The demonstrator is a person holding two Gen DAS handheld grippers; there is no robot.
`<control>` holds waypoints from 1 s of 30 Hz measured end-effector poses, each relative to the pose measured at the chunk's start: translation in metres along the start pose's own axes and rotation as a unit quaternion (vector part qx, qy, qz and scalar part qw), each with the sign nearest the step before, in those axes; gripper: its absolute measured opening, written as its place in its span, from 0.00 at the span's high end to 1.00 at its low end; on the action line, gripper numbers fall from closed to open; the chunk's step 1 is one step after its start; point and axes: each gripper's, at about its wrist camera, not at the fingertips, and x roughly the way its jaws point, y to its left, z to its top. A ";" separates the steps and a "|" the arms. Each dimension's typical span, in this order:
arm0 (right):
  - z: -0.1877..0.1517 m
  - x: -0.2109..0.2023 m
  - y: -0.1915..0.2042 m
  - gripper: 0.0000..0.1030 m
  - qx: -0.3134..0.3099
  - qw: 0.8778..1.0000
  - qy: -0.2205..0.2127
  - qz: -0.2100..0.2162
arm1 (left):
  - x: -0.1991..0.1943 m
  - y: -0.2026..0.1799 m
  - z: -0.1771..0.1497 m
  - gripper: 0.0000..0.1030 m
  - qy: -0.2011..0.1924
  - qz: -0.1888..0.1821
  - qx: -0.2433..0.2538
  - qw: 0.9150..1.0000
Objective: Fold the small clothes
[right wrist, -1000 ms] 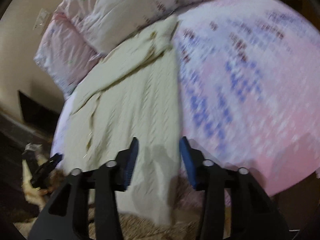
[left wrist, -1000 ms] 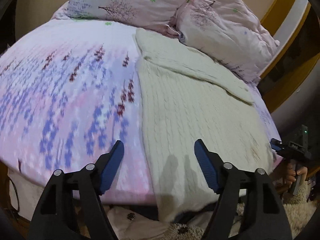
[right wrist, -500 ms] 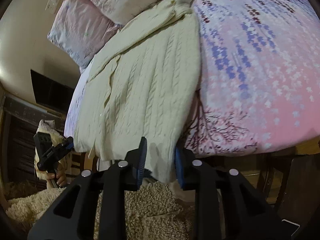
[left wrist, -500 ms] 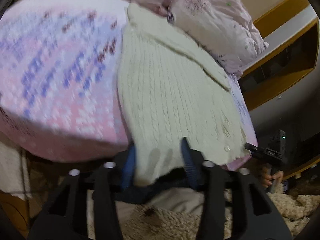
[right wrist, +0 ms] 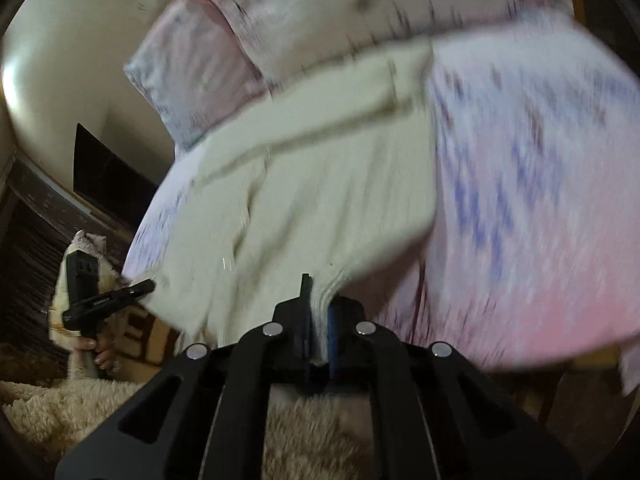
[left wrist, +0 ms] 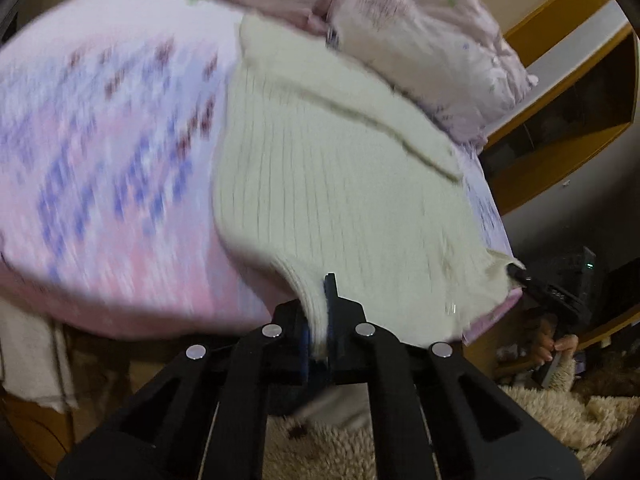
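1. My left gripper [left wrist: 318,320] is clamped on the cream cable-knit sweater [left wrist: 340,184] hem at the bed [left wrist: 100,200] edge.
2. My right gripper [right wrist: 318,320] is clamped on the hem too.
3. Lift both corners level; carry them evenly toward the collar by the pillows [left wrist: 420,32].

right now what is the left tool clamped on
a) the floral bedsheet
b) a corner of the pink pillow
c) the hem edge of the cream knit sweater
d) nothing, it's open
c: in the left wrist view the left tool has its fingers shut on the near hem of the cream knit sweater, which lies on the bed.
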 end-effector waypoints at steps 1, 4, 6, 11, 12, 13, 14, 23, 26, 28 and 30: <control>0.007 -0.005 0.005 0.94 -0.014 1.000 -0.022 -0.011 | -0.004 -0.003 0.011 0.95 -0.016 0.005 0.011 1.000; 0.028 -0.012 0.020 0.94 -0.053 0.994 -0.078 -0.052 | -0.010 -0.013 0.036 0.95 -0.050 0.029 0.043 0.997; 0.040 -0.015 0.026 0.94 -0.076 0.988 -0.110 -0.076 | -0.014 -0.022 0.055 0.95 -0.078 0.047 0.066 0.994; 0.078 -0.013 0.043 0.94 -0.125 0.964 -0.193 -0.137 | -0.017 -0.037 0.112 0.95 -0.144 0.063 0.099 0.983; 0.091 -0.011 0.045 0.94 -0.128 0.959 -0.209 -0.146 | -0.015 -0.040 0.126 0.95 -0.155 0.064 0.102 0.980; 0.097 -0.009 0.046 0.94 -0.128 0.956 -0.216 -0.151 | -0.014 -0.042 0.136 0.95 -0.165 0.067 0.106 0.978; 0.111 -0.004 0.047 0.94 -0.130 0.951 -0.230 -0.163 | -0.013 -0.045 0.143 0.95 -0.174 0.070 0.110 0.976; 0.201 0.045 0.040 0.94 -0.098 0.939 -0.267 -0.195 | 0.033 -0.053 0.234 0.95 -0.223 0.096 0.104 0.965; 0.222 0.086 0.019 0.94 -0.062 0.950 -0.229 -0.205 | 0.072 -0.029 0.255 0.95 -0.196 0.108 0.079 0.971; 0.236 0.119 -0.005 0.94 -0.024 0.961 -0.184 -0.206 | 0.102 -0.008 0.265 0.95 -0.165 0.108 0.048 0.979; 0.241 0.141 -0.021 0.94 0.004 0.966 -0.152 -0.209 | 0.120 0.007 0.269 0.95 -0.144 0.103 0.022 0.984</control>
